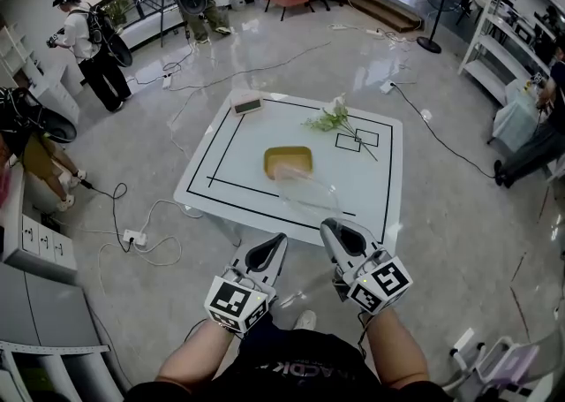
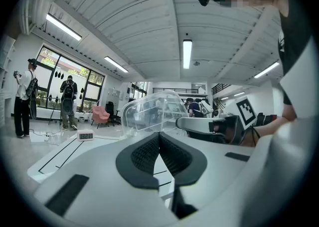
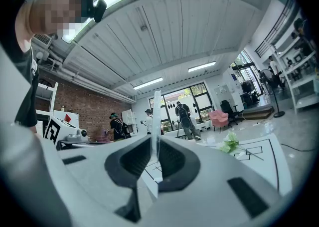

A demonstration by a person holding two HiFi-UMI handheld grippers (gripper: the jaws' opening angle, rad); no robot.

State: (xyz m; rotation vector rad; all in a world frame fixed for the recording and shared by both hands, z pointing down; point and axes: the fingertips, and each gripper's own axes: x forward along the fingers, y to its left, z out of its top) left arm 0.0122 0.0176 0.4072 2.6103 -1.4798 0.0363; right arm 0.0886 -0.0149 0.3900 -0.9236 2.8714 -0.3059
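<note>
Head view first: both grippers are out in front of the person, over the near edge of the white table (image 1: 207,181). The right gripper (image 1: 338,229) has its jaws pinched onto the rim of a clear plastic container (image 1: 305,186). That container hangs tilted over the near part of the table, just this side of the yellow dish (image 1: 288,160), and its far end overlaps the dish's near right corner from this angle.

Over to the right gripper view: the right gripper (image 3: 155,157) shows its dark pads closed tight on a thin clear wall, the container (image 3: 156,116) seen edge-on, standing straight up between them.

Now the left gripper view: the left gripper (image 2: 160,147) has its jaws pressed together with nothing between them. Past them the clear plastic container (image 2: 152,112) shows as a ribbed, see-through shell, with the right gripper (image 2: 195,122) clamped on its right side.

Back in the head view, the left gripper (image 1: 279,239) sits just beside its partner, apart from the container. Further out on the table, a flower sprig (image 1: 335,117) lies at the far right over a small black-lined box, and a small clock (image 1: 246,104) stands at the far left edge. People stand well beyond, by the windows.
</note>
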